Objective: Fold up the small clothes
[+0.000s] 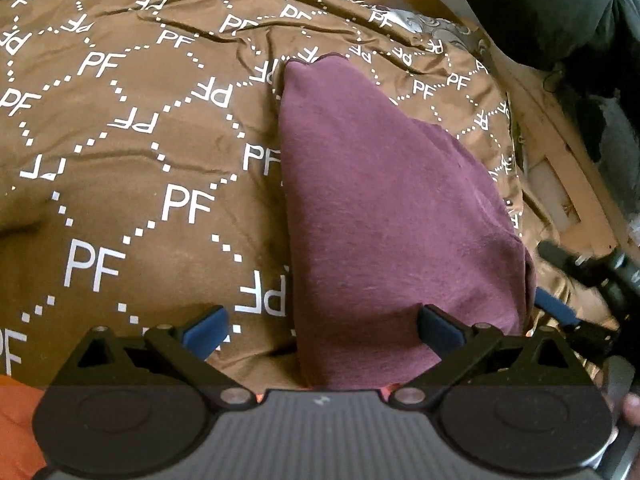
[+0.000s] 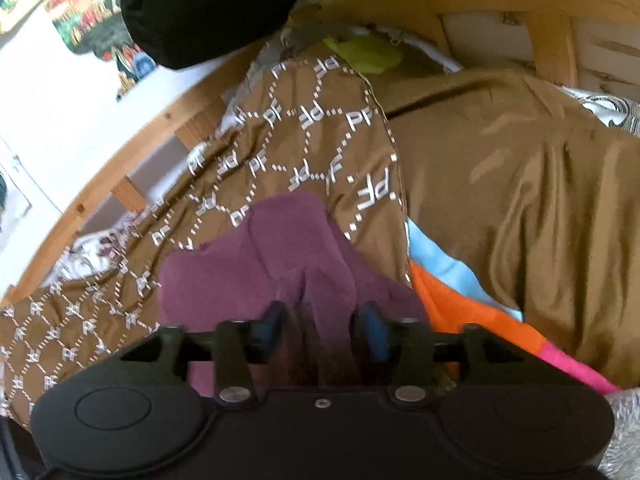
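A maroon garment (image 1: 384, 208) lies on a brown bedspread printed with white "PF" letters (image 1: 132, 128). In the left wrist view my left gripper (image 1: 320, 330) is open just above the garment's near left edge, its right fingertip (image 1: 440, 330) over the cloth and its left fingertip (image 1: 206, 330) over the bedspread. In the right wrist view my right gripper (image 2: 320, 330) has its blue pads partly closed around a bunched fold of the maroon garment (image 2: 280, 272). The right gripper also shows at the garment's right edge in the left wrist view (image 1: 560, 312).
A wooden bed frame (image 2: 120, 160) runs around the bed. A black jacket (image 1: 552, 12) hangs at the far edge. Orange, light blue and pink cloth (image 2: 472, 304) lies beside the garment under a plain brown cover (image 2: 520, 184). A yellow-green item (image 2: 364, 54) lies far back.
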### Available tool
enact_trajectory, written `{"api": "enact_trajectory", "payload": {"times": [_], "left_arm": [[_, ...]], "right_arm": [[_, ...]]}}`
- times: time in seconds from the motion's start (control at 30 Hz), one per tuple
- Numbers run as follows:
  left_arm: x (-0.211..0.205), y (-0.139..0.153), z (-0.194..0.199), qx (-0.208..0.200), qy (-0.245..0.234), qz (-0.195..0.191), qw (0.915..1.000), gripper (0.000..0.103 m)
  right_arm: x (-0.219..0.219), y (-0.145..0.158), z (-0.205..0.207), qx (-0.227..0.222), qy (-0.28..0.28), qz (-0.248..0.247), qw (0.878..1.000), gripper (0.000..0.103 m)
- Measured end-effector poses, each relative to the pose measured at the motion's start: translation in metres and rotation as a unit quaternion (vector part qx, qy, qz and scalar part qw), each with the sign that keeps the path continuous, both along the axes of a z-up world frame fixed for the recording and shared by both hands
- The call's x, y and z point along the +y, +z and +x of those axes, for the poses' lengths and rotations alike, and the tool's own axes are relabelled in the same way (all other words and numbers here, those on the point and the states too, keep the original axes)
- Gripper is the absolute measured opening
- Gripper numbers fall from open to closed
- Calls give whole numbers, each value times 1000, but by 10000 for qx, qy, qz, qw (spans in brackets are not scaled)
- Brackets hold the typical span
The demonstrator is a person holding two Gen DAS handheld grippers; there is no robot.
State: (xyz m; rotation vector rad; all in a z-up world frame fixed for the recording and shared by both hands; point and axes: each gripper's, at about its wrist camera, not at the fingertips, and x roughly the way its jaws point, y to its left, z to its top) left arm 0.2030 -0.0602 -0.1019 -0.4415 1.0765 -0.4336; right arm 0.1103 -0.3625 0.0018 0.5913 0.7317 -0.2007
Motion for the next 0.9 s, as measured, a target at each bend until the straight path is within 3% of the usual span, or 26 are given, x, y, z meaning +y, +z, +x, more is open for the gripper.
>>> {"api": "enact_trajectory", "payload": {"times": [0.03,0.17,0.37,0.53,0.7,0.8,0.87,0.9], "left_arm": [[0,0,0,-11,-10,19,10000,103],[-2,-1,2,-29,-25,50,10000,103],[-2,-2,2,-32,-47,75,10000,103],[-4,-3,1,-74,-43,116,9999,103],[-5,-3,1,-121,-57,165,9998,103],[-5,-4,1,-123,-57,162,9998,103],[-5,-4,1,-125,-58,169,9998,103],[-5,-4,1,-126,-59,169,9998,103]], "right_arm": [[-2,2,1,-78,32,26,10000,74],[-5,10,19,-126,285,-120,9994,77],[-7,7,70,24,1073,-1040,9888,81],[-21,-29,80,333,976,-402,9939,78],[-22,-38,81,474,880,-253,9947,79],[-25,-40,82,444,799,-66,9958,68],[-28,-40,80,404,728,16,9965,51],[-29,-40,80,392,714,24,9967,49]]}}
